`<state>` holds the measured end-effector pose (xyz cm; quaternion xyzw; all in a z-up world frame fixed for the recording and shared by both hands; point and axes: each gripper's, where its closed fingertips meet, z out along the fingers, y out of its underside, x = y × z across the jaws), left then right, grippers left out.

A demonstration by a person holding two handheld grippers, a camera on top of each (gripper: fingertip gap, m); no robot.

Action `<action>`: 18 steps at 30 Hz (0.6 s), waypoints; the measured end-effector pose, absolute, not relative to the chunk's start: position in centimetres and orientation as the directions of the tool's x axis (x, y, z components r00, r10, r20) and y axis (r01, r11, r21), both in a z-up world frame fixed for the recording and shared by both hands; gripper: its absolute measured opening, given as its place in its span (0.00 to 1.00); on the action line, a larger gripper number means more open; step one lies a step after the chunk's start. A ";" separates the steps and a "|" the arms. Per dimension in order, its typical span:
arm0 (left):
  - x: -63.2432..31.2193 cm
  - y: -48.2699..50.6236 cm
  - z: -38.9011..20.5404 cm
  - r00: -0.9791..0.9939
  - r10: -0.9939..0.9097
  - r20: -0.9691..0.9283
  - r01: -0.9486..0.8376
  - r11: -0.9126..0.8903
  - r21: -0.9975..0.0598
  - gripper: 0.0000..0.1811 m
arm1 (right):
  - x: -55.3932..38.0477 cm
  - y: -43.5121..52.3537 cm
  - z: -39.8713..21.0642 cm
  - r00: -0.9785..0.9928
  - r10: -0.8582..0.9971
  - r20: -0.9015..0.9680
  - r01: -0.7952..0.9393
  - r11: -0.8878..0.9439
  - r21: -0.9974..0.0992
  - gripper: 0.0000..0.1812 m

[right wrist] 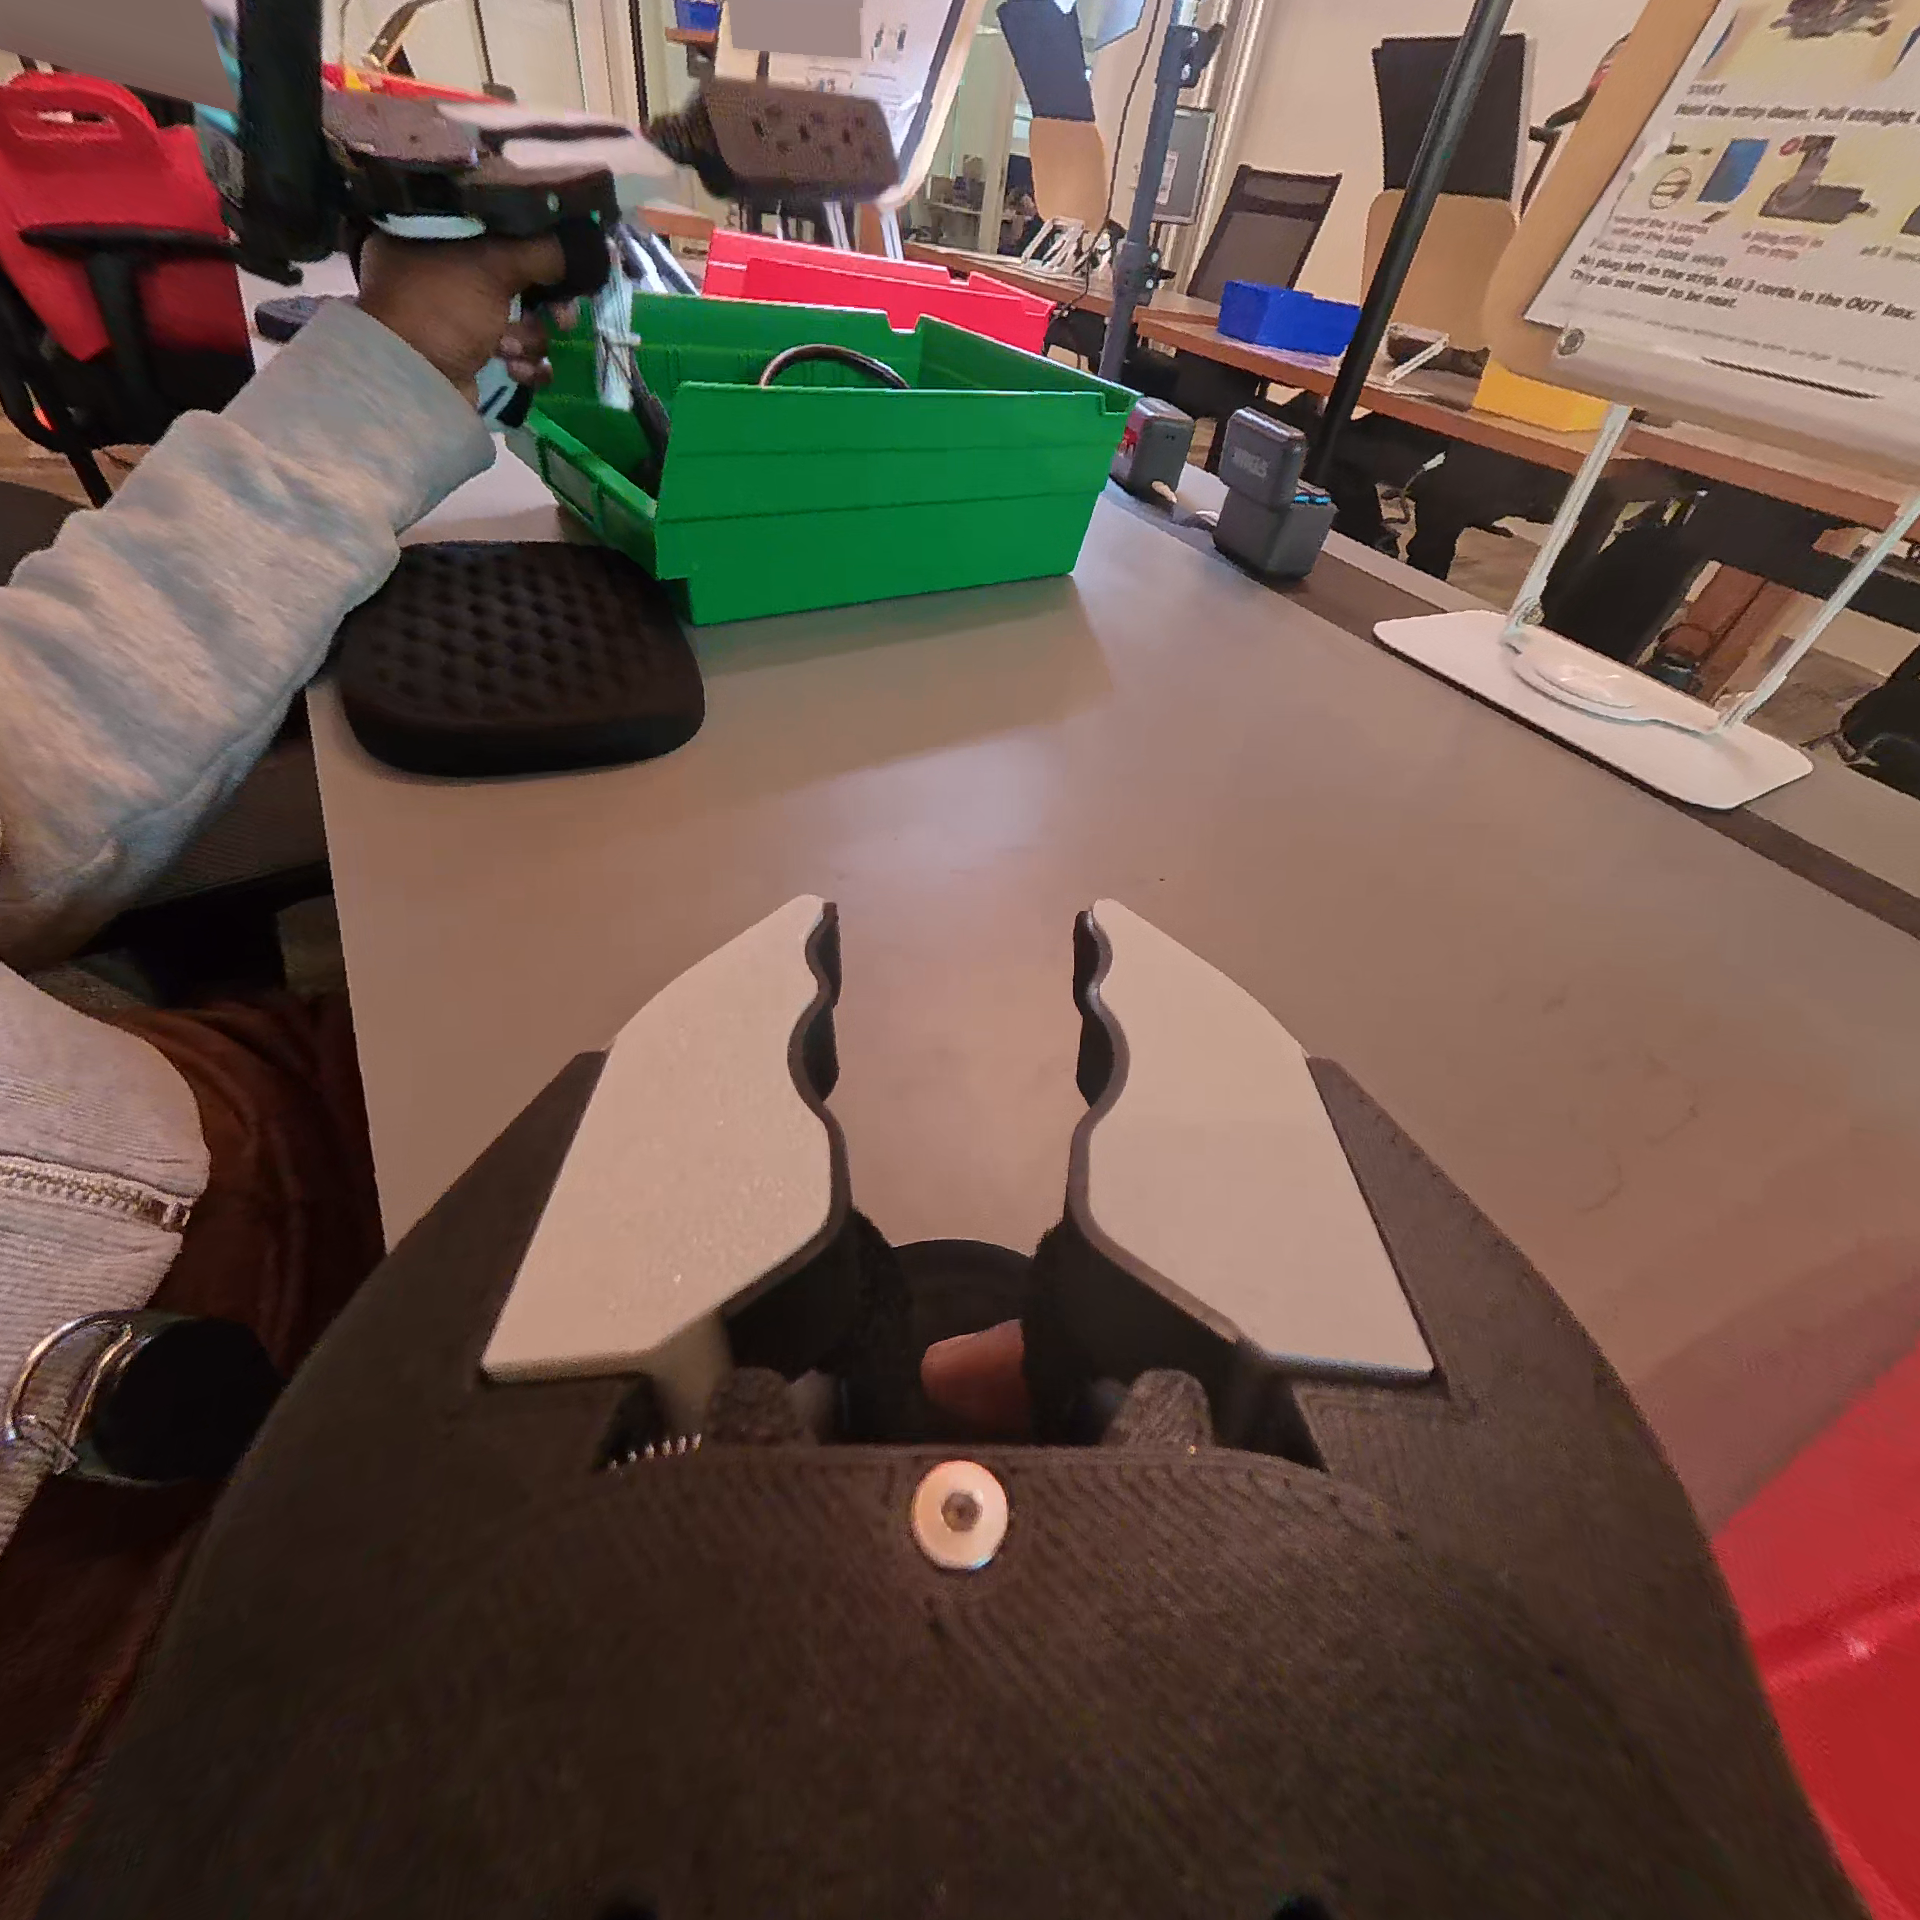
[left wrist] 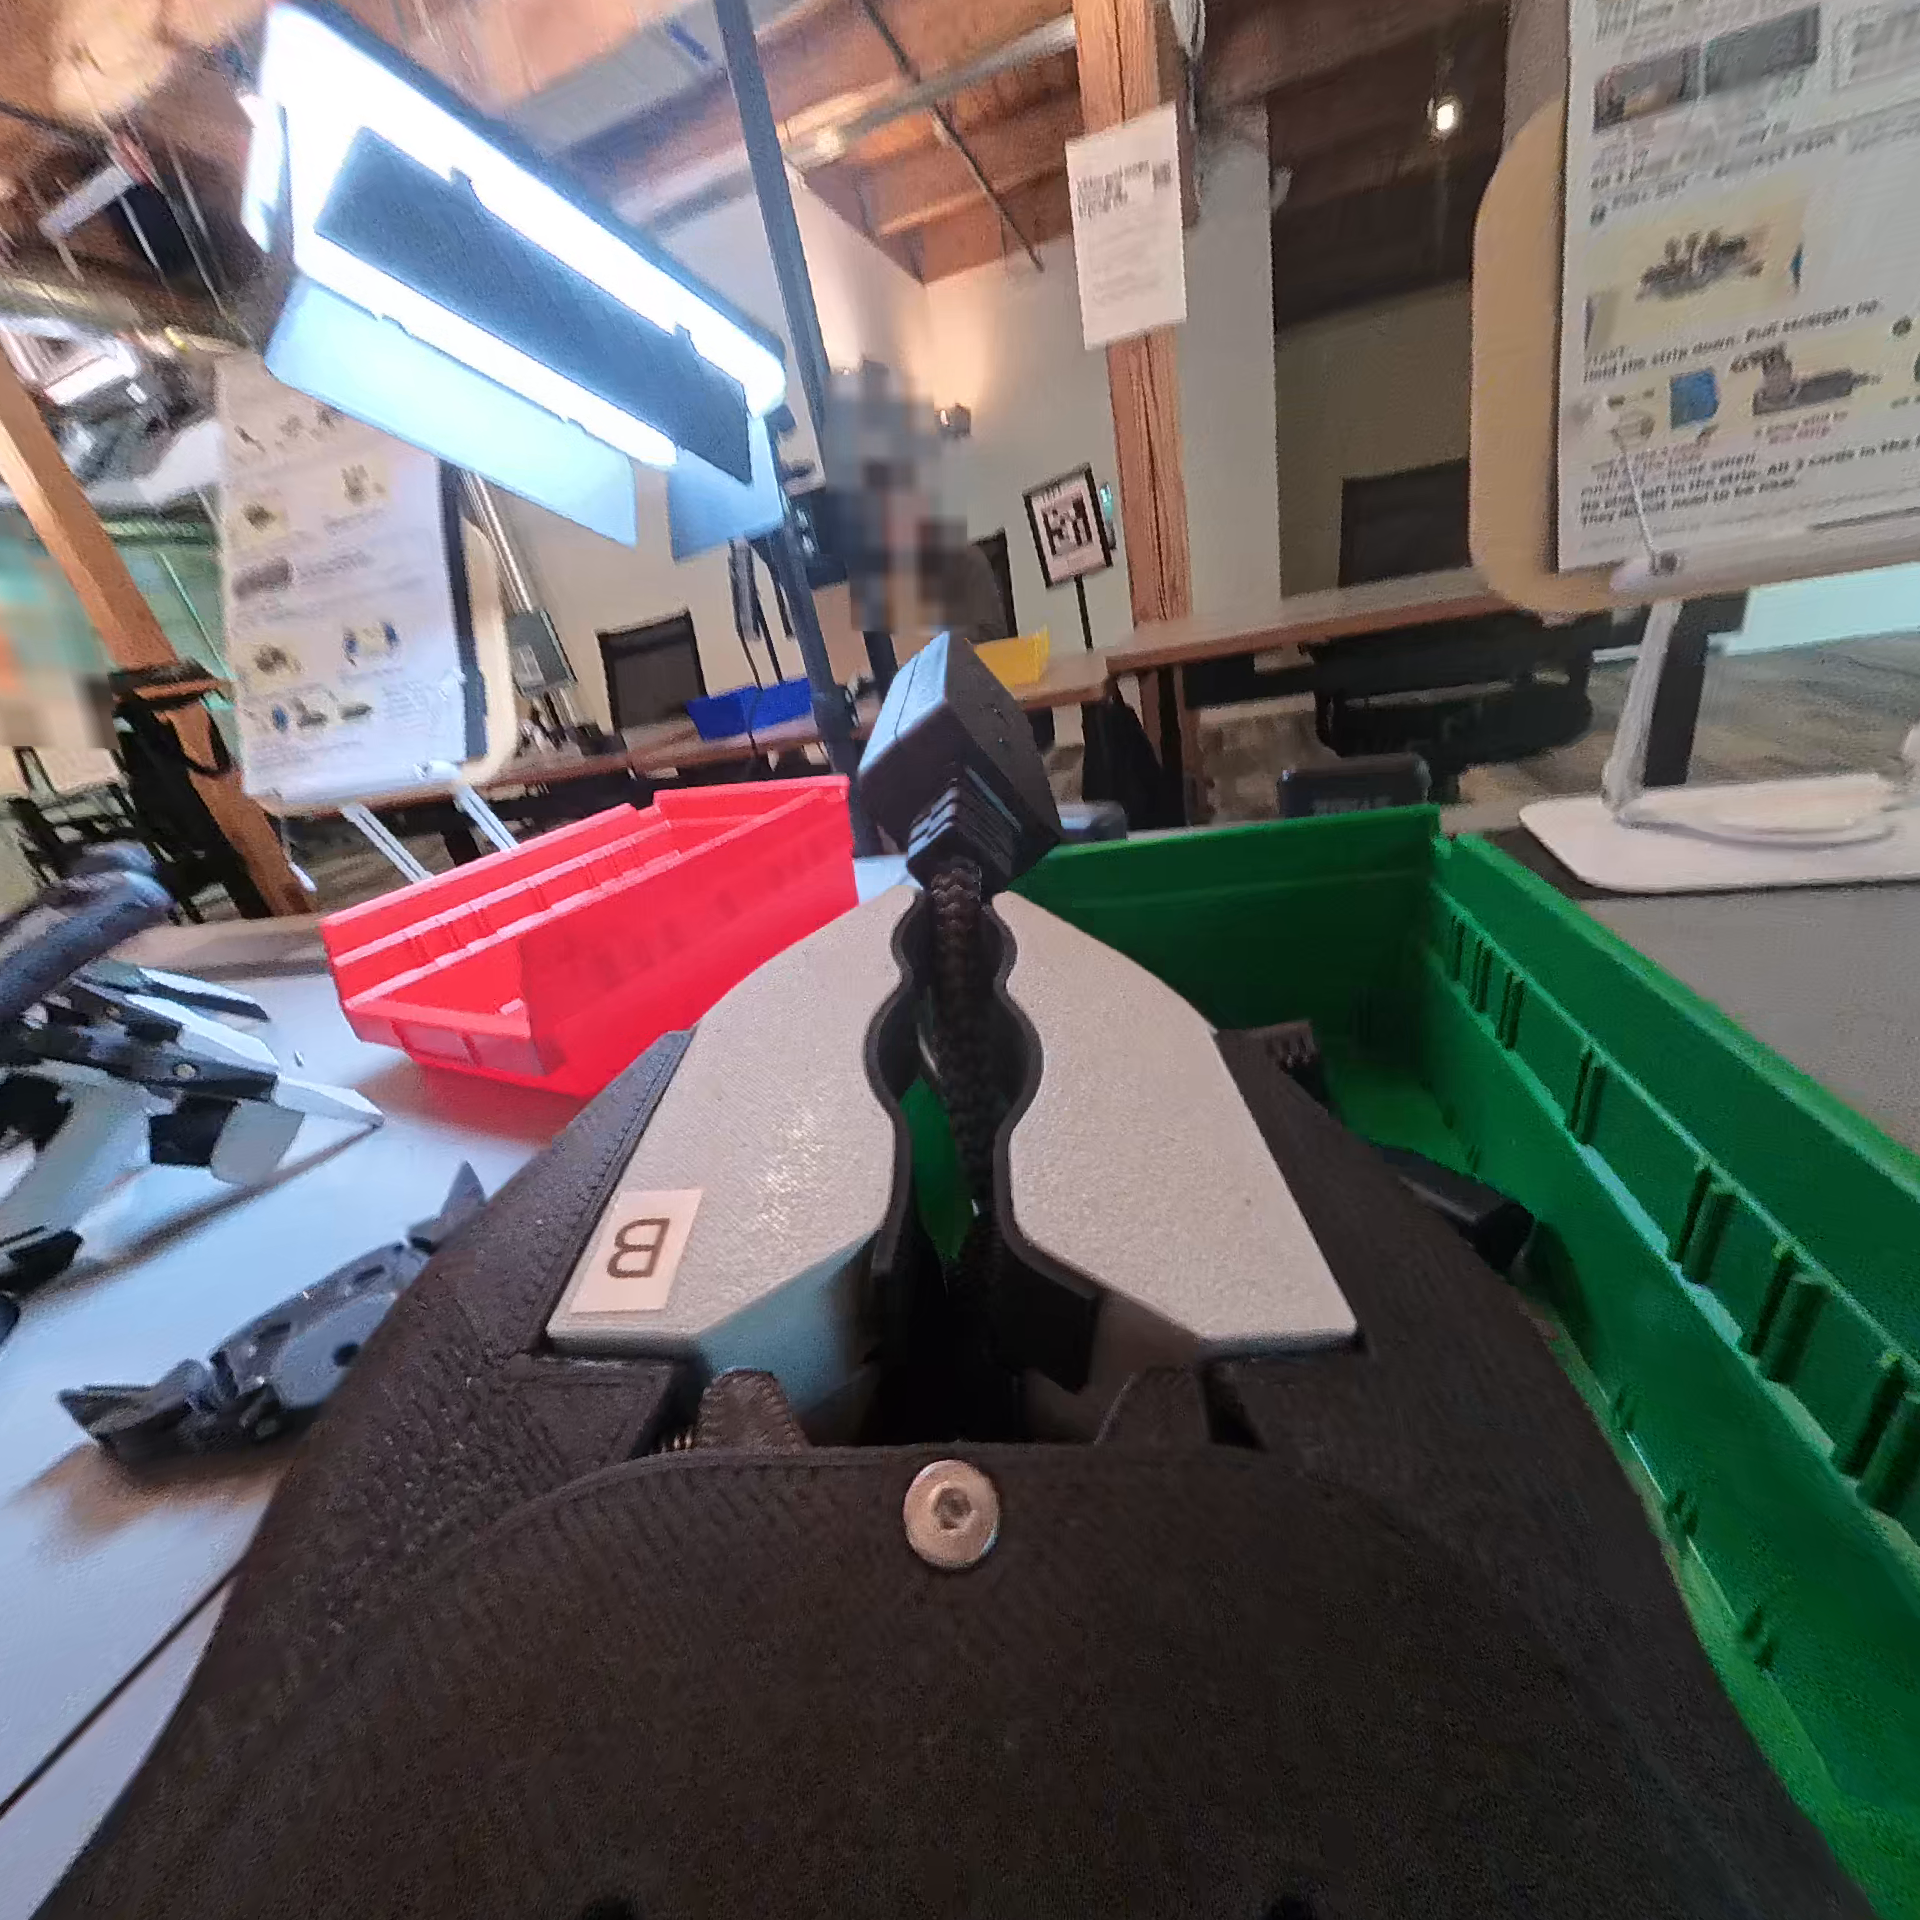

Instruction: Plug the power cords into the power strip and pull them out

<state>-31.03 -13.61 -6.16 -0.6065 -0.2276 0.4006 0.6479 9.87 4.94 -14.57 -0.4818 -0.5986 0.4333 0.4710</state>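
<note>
My left gripper (left wrist: 951, 914) is shut on a black braided cord (left wrist: 961, 1049). The cord ends in a black power strip (left wrist: 951, 738) held up in the air above the green bin (left wrist: 1558, 1039). In the right wrist view the left gripper (right wrist: 582, 145) is high at the top left, with the power strip (right wrist: 800, 135) sticking out past it over the green bin (right wrist: 831, 499). A dark coiled cord (right wrist: 831, 364) lies inside that bin. My right gripper (right wrist: 956, 935) is open and empty, low over the grey table (right wrist: 1039, 779).
A red bin (left wrist: 603, 935) stands left of the green one, also seen behind it (right wrist: 873, 281). A black padded rest (right wrist: 520, 655) lies near the person's sleeve. Small grey devices (right wrist: 1262, 499) and a sign stand (right wrist: 1590, 696) sit on the right. Spare gripper parts (left wrist: 260, 1351) lie at the left. The gap from one gripper's tips to the other's is roughly 45 centimeters. My right gripper is the nearer one to the black padded rest (right wrist: 520, 655): about 20 centimeters, against 30 centimeters.
</note>
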 end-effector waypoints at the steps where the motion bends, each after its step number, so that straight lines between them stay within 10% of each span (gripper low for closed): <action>1: -30.7 -13.9 -5.4 0.565 0.804 -0.188 -0.275 -0.031 -0.961 0.04 | 9.8 4.9 -14.7 -0.092 0.984 0.155 0.173 0.169 -0.970 0.24; 18: -12.2 -8.1 4.0 0.925 0.329 -0.190 -0.319 0.402 -0.858 0.05 | 9.6 4.1 -15.3 -0.110 0.959 0.259 0.201 0.277 -0.940 0.25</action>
